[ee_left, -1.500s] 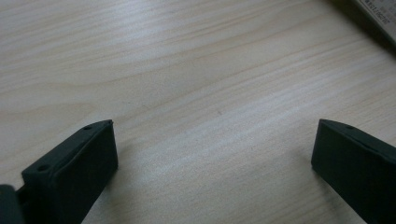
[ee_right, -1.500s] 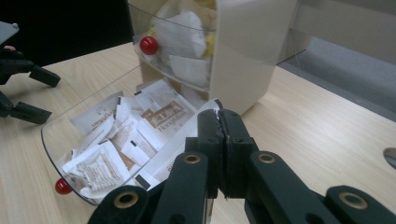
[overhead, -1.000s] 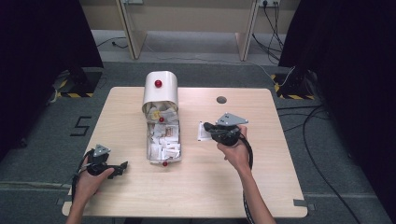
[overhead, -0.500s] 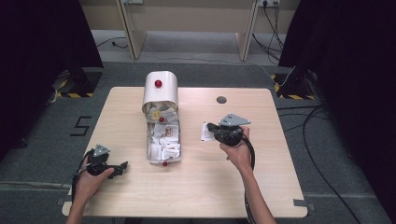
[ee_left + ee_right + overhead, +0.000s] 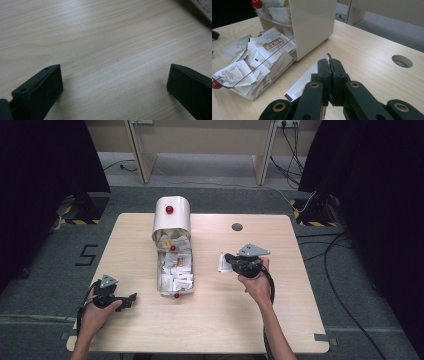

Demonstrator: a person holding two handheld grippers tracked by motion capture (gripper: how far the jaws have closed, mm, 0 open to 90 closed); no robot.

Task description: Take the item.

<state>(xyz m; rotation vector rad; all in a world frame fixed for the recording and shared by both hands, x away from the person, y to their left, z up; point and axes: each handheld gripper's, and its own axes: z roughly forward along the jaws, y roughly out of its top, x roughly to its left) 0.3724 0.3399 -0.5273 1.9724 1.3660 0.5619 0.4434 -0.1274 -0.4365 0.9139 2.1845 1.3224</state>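
White sachet (image 5: pixel 305 80) pinched between the shut jaws of the right hand-held gripper (image 5: pixel 329 62).

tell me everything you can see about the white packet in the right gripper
The packet is a flat white paper sachet with a dark stripe at one corner and a torn-looking upper edge. The right gripper is shut on it, jaws pressed together on its edge. It hangs just above the wooden table, right of the box of sachets and apart from it. In the high view it shows as a small white rectangle.
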